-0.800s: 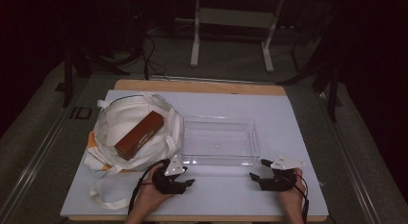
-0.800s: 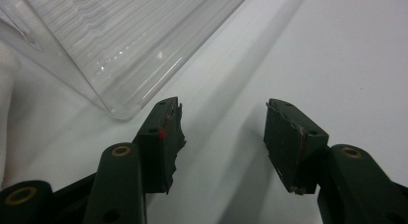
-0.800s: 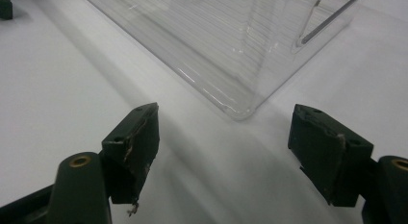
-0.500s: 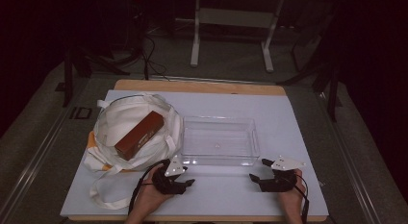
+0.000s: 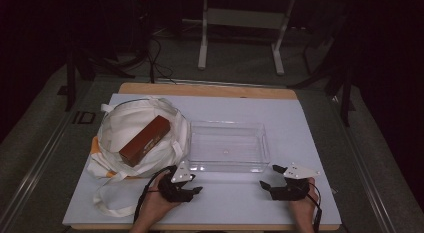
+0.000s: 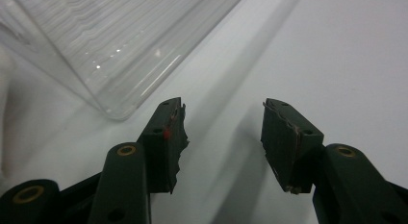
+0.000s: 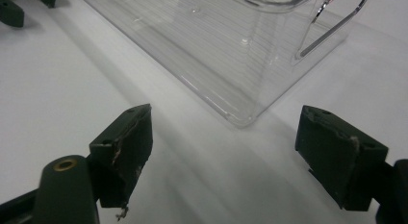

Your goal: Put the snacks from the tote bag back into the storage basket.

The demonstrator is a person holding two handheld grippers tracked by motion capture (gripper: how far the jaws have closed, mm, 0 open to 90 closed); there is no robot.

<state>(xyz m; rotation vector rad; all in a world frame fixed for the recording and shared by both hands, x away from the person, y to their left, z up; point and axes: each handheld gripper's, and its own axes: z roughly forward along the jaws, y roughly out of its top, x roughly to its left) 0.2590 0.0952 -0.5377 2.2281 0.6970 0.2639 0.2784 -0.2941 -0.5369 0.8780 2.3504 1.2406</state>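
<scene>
both grippers, left (image 5: 196, 189) and right (image 5: 266, 185), rest on the table (image 5: 310, 143) with jaws apart and empty, near the clear bin (image 5: 227, 145). box (image 5: 144, 140) lies in the bag (image 5: 127, 128). nothing started; next, left should reach into the bag.

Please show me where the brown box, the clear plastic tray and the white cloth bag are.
brown box (image 5: 145, 140), high view, middle of its top face.
clear plastic tray (image 5: 227, 124), high view, its far rim.
white cloth bag (image 5: 120, 126), high view, bare cloth left of the box.
</scene>
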